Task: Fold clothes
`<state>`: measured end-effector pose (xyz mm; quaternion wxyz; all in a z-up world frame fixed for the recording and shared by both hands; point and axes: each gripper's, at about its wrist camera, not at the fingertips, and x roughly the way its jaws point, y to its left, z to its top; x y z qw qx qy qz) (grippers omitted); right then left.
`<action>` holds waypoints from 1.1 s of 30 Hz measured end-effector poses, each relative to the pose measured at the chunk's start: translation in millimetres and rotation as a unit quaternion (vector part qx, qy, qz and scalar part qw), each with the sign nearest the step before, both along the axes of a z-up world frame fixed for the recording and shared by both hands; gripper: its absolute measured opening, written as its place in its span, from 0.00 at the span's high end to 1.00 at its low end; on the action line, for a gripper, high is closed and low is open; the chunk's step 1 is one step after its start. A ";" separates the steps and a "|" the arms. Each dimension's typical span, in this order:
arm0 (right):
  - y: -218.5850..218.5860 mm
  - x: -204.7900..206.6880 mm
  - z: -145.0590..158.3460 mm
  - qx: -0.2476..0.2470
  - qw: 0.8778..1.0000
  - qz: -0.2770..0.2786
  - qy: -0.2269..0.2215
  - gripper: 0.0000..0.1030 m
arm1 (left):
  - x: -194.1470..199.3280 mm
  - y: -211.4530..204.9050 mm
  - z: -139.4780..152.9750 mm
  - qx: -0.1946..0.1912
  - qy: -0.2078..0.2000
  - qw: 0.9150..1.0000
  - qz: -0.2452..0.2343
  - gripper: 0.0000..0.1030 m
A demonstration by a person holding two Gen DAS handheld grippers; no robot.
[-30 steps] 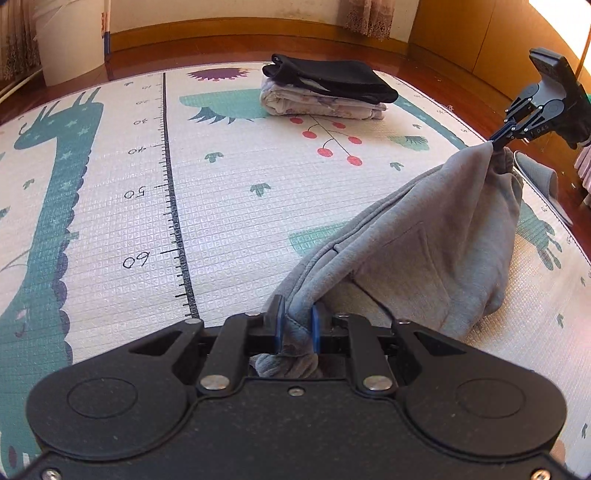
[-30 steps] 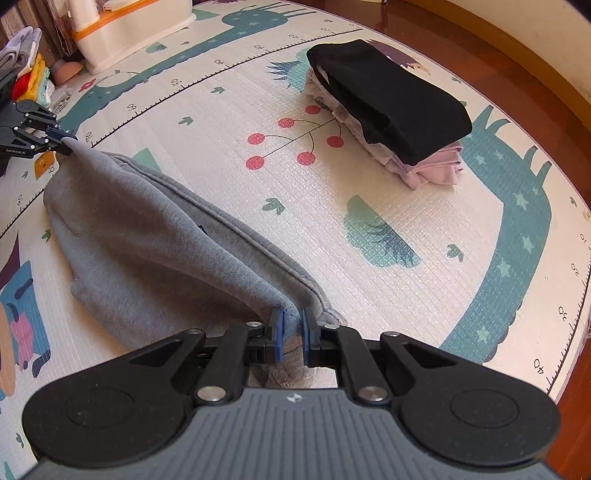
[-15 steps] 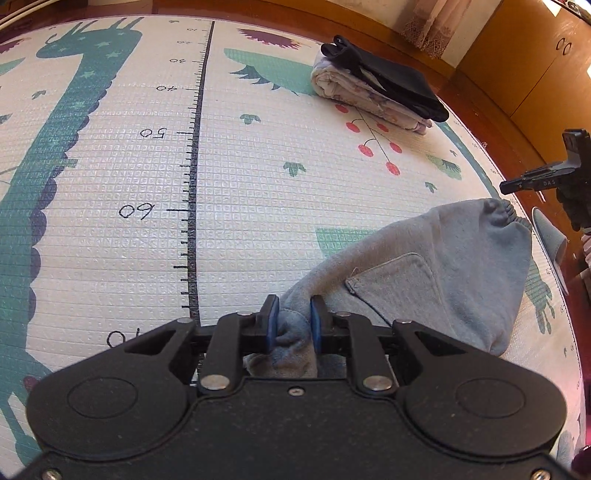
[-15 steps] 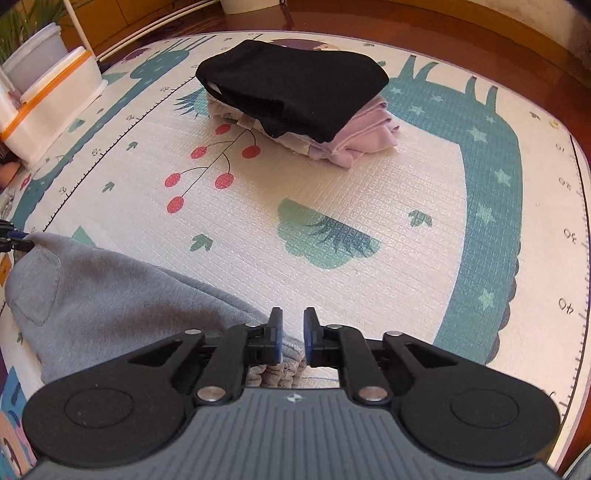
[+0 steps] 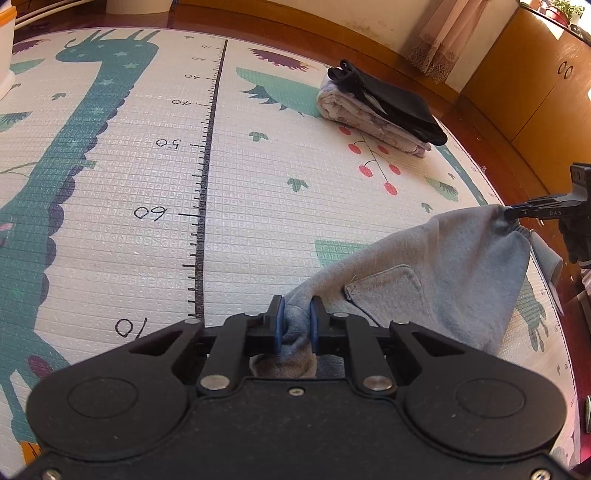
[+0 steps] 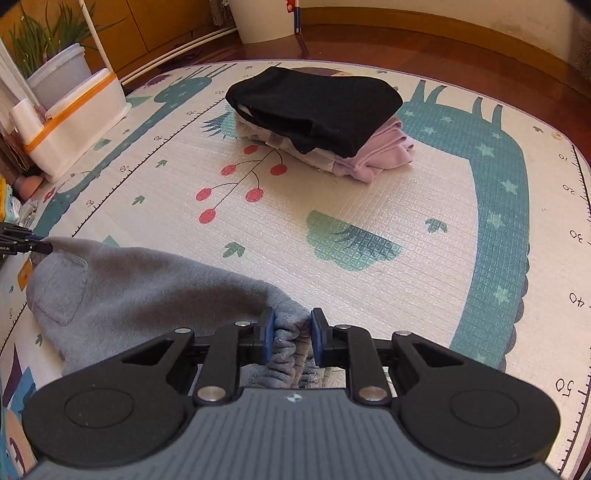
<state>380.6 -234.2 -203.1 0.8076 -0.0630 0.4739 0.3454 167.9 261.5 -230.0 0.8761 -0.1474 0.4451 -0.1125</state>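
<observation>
A grey garment [image 5: 443, 266] with a patch pocket hangs stretched between both grippers, sagging onto the play mat [image 5: 147, 184]. My left gripper [image 5: 295, 321] is shut on one bunched end of it. My right gripper [image 6: 290, 332] is shut on the ribbed waistband, which fills the gap between its blue pads. In the left wrist view the right gripper [image 5: 532, 212] shows at the right edge, with the garment's far corner at its tip. The right wrist view shows the left gripper [image 6: 33, 245] at the left edge, on the corner of the grey garment [image 6: 129, 288] beside the pocket.
A stack of folded clothes [image 5: 380, 107] [image 6: 317, 118], black on top of pink and white, lies further along the mat. A white box with an orange band [image 6: 74, 125] and a white bin [image 6: 266, 18] stand off the mat. Wooden cabinets [image 5: 517, 81] line the floor's edge.
Both grippers have come down and the garment has sunk from a raised stretch onto the mat. The right gripper's pads stand wider apart, now around the thick waistband.
</observation>
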 end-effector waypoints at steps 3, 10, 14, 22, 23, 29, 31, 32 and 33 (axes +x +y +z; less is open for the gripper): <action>5.3 8.5 -12.3 -0.016 1.000 -0.005 0.004 0.79 | 6.8 0.5 -8.3 -0.005 0.008 1.000 0.015 0.89; 14.5 2.5 -30.2 -0.072 0.997 -0.029 -0.018 0.58 | 6.6 -9.7 -5.3 0.059 -0.004 0.998 0.020 0.68; 32.5 -36.7 1.2 -0.084 0.988 0.020 -0.124 0.58 | -18.8 -23.3 25.5 0.115 -0.082 0.990 0.002 0.64; 38.9 -79.8 -47.0 -0.116 0.985 0.090 -0.087 0.64 | -25.9 -74.9 -19.2 0.188 -0.065 0.975 -0.097 0.54; 33.7 -82.5 -48.4 -0.104 0.985 0.094 -0.099 0.64 | -27.3 -75.6 -17.5 0.190 -0.071 0.974 -0.100 0.52; 42.6 -80.5 -35.0 -0.099 0.988 0.083 -0.079 0.64 | -36.1 -79.5 -6.9 0.199 -0.107 0.967 -0.113 0.52; 41.6 -83.8 -20.8 -0.058 0.992 0.067 -0.095 0.61 | -39.2 -80.7 -3.2 0.202 -0.119 0.965 -0.117 0.53; 41.2 -82.9 -18.4 -0.050 0.992 0.061 -0.098 0.60 | -42.5 -79.8 -0.4 0.192 -0.125 0.967 -0.112 0.53; 41.3 -78.0 -24.4 -0.065 0.993 0.053 -0.088 0.59 | -42.0 -80.6 -3.9 0.195 -0.118 0.967 -0.110 0.53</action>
